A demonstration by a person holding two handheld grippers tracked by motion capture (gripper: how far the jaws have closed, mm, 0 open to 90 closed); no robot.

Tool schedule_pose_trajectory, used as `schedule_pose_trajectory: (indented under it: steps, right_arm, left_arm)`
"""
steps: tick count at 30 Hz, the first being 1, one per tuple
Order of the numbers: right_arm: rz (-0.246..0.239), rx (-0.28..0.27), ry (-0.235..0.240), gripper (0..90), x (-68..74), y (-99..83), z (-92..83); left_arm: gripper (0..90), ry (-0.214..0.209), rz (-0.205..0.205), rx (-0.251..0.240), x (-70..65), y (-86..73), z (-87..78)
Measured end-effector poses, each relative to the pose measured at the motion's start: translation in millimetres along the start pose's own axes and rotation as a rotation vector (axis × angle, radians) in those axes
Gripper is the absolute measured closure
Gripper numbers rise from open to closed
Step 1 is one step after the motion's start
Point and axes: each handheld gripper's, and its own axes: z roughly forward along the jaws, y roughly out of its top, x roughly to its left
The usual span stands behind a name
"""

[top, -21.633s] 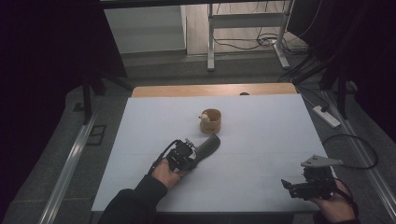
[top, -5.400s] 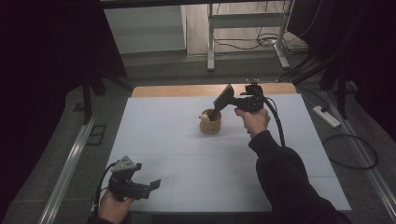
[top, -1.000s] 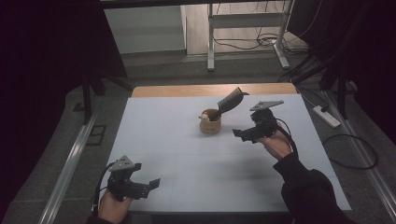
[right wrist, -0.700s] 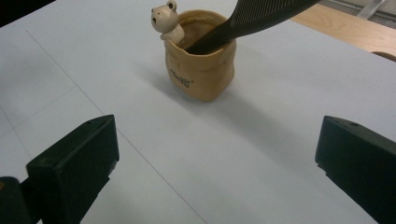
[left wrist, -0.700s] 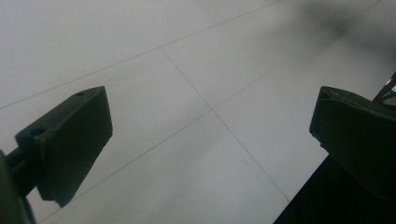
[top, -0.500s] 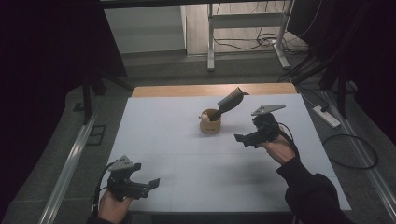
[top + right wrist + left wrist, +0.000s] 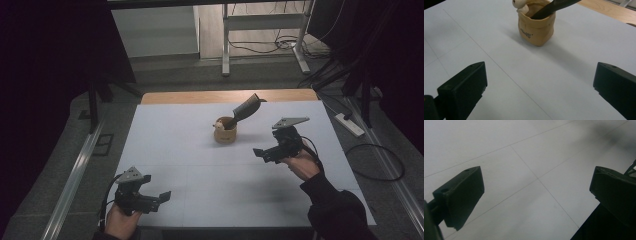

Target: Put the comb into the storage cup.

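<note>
Cup [image 7: 225,131]: tan, mid-table, upright, dark tool [image 7: 246,108] leaning inside.
Right gripper [image 7: 265,153]: jaws apart, near cup, holding nothing.
Left gripper [image 7: 159,198]: jaws apart, near table's front edge.

A person's two forearms enter from the bottom edge. The left hand [image 7: 119,220] holds the left tongs [image 7: 162,196] low at the near left, jaws spread wide apart. The right hand [image 7: 301,162], in a dark sleeve, holds the right tongs [image 7: 258,152] farther forward, jaws also wide apart.
</note>
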Motion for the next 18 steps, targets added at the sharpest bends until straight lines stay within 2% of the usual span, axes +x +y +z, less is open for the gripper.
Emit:
schedule_pose_trajectory:
  steps: [18]
  right_arm:
    - [-0.003, -0.008, 0.021, 0.0, 5.0, -18.1, -17.5]
  left_arm:
    - [0.4, 0.004, -0.003, -0.001, 0.0, -0.7, -0.5]
